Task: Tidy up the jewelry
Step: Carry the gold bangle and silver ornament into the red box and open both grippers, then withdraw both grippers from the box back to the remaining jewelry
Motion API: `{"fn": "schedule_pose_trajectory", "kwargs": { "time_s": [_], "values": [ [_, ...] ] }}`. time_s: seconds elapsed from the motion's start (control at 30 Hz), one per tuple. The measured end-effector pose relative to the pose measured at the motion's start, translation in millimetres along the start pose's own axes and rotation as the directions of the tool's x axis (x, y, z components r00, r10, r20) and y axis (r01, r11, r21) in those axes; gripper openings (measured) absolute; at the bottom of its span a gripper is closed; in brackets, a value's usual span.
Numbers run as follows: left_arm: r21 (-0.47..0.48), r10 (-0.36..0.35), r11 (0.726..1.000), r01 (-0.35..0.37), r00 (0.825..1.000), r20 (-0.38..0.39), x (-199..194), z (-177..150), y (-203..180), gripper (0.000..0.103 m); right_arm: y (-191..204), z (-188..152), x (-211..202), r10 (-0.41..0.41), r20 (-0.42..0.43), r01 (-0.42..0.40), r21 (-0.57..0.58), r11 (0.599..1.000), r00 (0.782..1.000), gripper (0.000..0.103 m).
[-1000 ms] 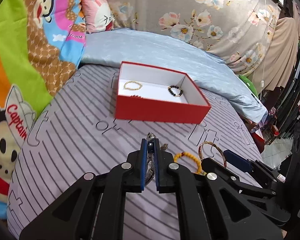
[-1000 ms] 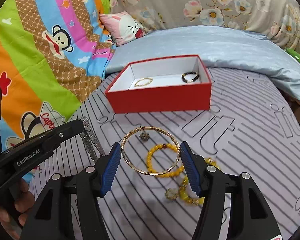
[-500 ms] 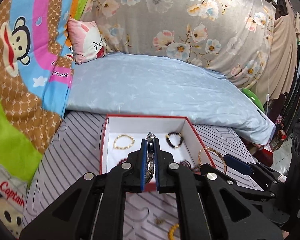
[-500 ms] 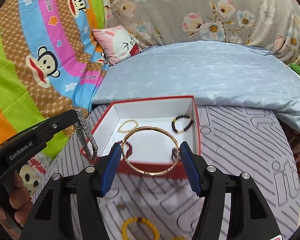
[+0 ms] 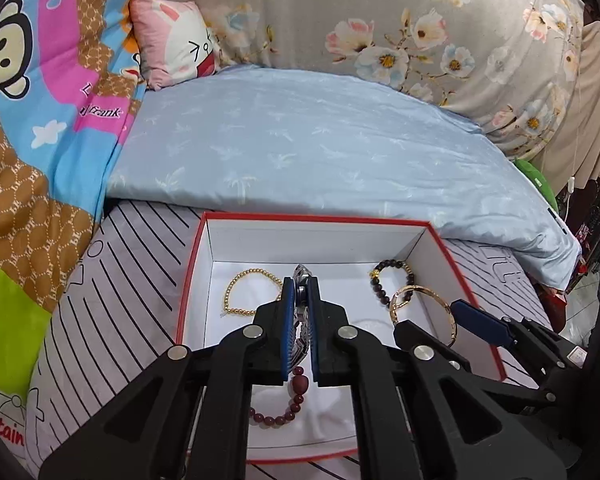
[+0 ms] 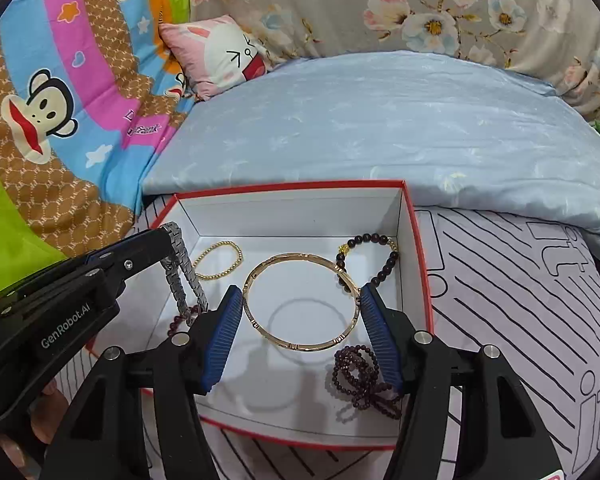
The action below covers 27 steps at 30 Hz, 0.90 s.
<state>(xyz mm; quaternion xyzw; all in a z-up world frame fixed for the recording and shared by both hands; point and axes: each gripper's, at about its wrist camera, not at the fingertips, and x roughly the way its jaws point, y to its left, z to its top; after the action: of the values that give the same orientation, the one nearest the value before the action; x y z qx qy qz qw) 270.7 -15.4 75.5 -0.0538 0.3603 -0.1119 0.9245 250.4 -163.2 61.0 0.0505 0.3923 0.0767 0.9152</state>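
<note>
A red box (image 5: 190,280) (image 6: 422,280) with a white inside lies on the striped sheet. My left gripper (image 5: 300,292) is shut on a silver watch band (image 5: 302,276) (image 6: 180,268), which hangs over the box's left part. My right gripper (image 6: 302,304) is shut on a gold bangle (image 6: 302,304) (image 5: 424,308) held level above the box floor. In the box lie a gold bead bracelet (image 5: 248,292) (image 6: 218,260), a dark bead bracelet (image 5: 392,280) (image 6: 370,256), a red bead bracelet (image 5: 284,408) and a purple bead strand (image 6: 362,376).
A light blue quilt (image 5: 320,148) lies right behind the box. A cartoon monkey blanket (image 5: 40,140) rises on the left with a pink pillow (image 5: 176,40). Floral fabric (image 5: 420,28) hangs at the back. The bed's right edge drops off past the box.
Both grippers have moved forward from the striped sheet to over the box, carrying the watch band and the bangle. The loose yellow beads on the sheet have dropped out of view.
</note>
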Motion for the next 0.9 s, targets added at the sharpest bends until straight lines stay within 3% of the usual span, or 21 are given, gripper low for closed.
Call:
{"fn": "schedule_pose_trajectory", "kwargs": {
  "time_s": [0.23, 0.43, 0.7, 0.77, 0.9],
  "values": [
    [-0.004, 0.026, 1.0, -0.026, 0.999, -0.024, 14, -4, 1, 0.008, -2, 3, 15, -0.002, -0.029, 0.002, 0.006, 1.0, 1.0, 0.06],
    [-0.021, 0.04, 0.999, -0.04, 0.999, -0.006, 7, -2, 2, 0.032, -10, 3, 6, -0.005, -0.013, 0.006, 0.037, 0.999, 1.0, 0.06],
    [0.02, 0.041, 0.999, -0.042, 0.999, 0.02, -22, -7, -8, 0.032, -11, -3, -28, -0.018, 0.019, 0.018, 0.028, 0.999, 1.0, 0.061],
    [0.021, 0.026, 0.999, -0.027, 0.999, 0.018, -32, -12, -8, 0.038, -12, -10, -41, -0.015, 0.026, 0.014, 0.031, 0.999, 1.0, 0.062],
    [0.022, 0.016, 1.0, -0.017, 1.0, 0.016, -55, -28, -6, 0.039, -13, -28, -67, -0.035, 0.037, 0.034, 0.031, 0.999, 0.999, 0.062]
  ]
}}
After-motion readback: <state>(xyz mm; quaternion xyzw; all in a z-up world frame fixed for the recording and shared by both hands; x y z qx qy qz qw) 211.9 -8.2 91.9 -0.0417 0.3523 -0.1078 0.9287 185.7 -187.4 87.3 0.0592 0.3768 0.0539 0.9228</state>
